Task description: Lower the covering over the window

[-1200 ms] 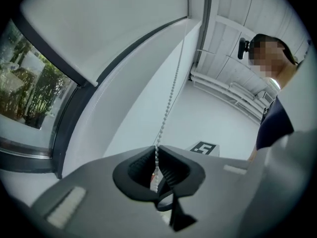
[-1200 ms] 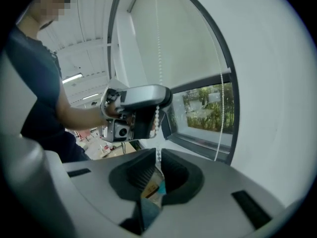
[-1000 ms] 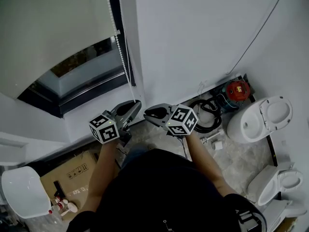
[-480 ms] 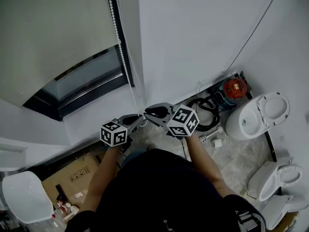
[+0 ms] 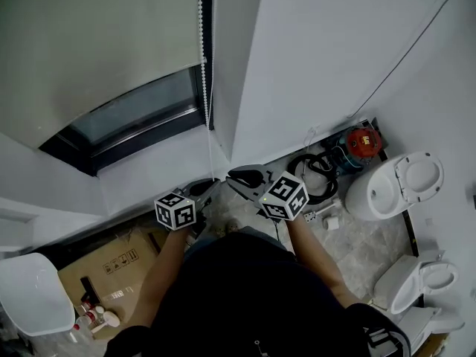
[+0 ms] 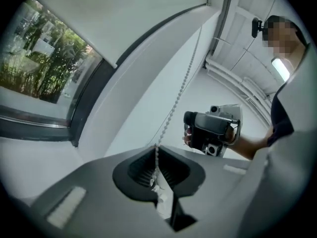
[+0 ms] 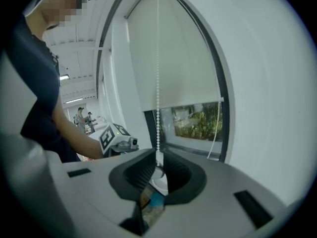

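A pale roller blind (image 5: pixel 97 43) covers the upper part of the window (image 5: pixel 141 106); dark glass shows below its hem. A white bead chain (image 5: pixel 203 65) hangs down the window's right side. My left gripper (image 5: pixel 211 186) is shut on the chain low down, below the sill. In the left gripper view the bead chain (image 6: pixel 181 90) runs straight into the closed left gripper (image 6: pixel 156 158). Just beside it, my right gripper (image 5: pixel 232 175) is also shut on the chain. The right gripper view has the bead chain (image 7: pixel 158 58) dropping between the shut jaws of the right gripper (image 7: pixel 158 160).
On the floor to the right stand a white toilet (image 5: pixel 390 188), a second toilet (image 5: pixel 420 281), a red device (image 5: pixel 364 141) and coiled black hose (image 5: pixel 316 171). A cardboard box (image 5: pixel 104 262) and a white basin (image 5: pixel 33 292) lie at lower left.
My left gripper has sunk lower with the chain in it, ending beside the right gripper's tips. The blind's hem sits a little lower over the glass. The right gripper shifted only slightly.
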Demonstrator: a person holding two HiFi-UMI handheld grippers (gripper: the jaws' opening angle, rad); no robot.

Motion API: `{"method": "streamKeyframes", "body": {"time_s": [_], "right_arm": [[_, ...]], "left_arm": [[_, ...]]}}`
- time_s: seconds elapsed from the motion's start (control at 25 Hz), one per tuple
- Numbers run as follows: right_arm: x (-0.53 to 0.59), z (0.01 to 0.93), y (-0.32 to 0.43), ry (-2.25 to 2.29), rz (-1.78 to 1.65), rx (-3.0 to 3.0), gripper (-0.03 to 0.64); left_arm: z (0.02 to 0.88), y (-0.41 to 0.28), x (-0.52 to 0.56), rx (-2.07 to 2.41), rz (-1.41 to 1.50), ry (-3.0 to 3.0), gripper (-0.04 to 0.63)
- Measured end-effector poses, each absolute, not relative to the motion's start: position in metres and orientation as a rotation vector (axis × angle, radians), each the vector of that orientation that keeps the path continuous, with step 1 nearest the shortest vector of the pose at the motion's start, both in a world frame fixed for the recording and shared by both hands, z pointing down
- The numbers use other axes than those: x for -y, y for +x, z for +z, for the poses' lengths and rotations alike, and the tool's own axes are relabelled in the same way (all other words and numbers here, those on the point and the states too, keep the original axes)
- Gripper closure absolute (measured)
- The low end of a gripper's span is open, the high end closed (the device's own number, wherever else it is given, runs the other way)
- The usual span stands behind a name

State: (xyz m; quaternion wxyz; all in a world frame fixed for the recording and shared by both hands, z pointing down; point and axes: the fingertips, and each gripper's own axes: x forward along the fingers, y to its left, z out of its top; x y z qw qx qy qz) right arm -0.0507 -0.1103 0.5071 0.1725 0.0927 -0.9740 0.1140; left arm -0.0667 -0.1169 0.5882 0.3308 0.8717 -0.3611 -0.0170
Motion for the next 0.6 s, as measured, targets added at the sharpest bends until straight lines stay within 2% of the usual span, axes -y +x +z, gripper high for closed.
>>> {"method": "streamKeyframes", "body": {"time_s": [0.32, 0.48, 0.52, 0.6], "right_arm": [[0.132, 0.481, -0.049, 0.577, 0.277, 2.845, 0.604], [0.141, 0.457, -0.046, 0.653, 0.179, 2.855, 0.604], [0.145, 0.452, -0.046, 0.670, 0.159, 2.853, 0.604], [0.152, 0.441, -0.047, 0.721, 0.137, 2.856, 0.604]], "left_arm": [[0.589, -0.100, 0.126, 1.169, -0.040, 2.314, 0.571], [0.592, -0.118, 0.125, 1.348, 0.111, 2.271, 0.566], [0.590, -0.124, 0.125, 1.389, 0.150, 2.269, 0.553], [0.573, -0.136, 0.126, 1.446, 0.137, 2.289, 0.445]]}}
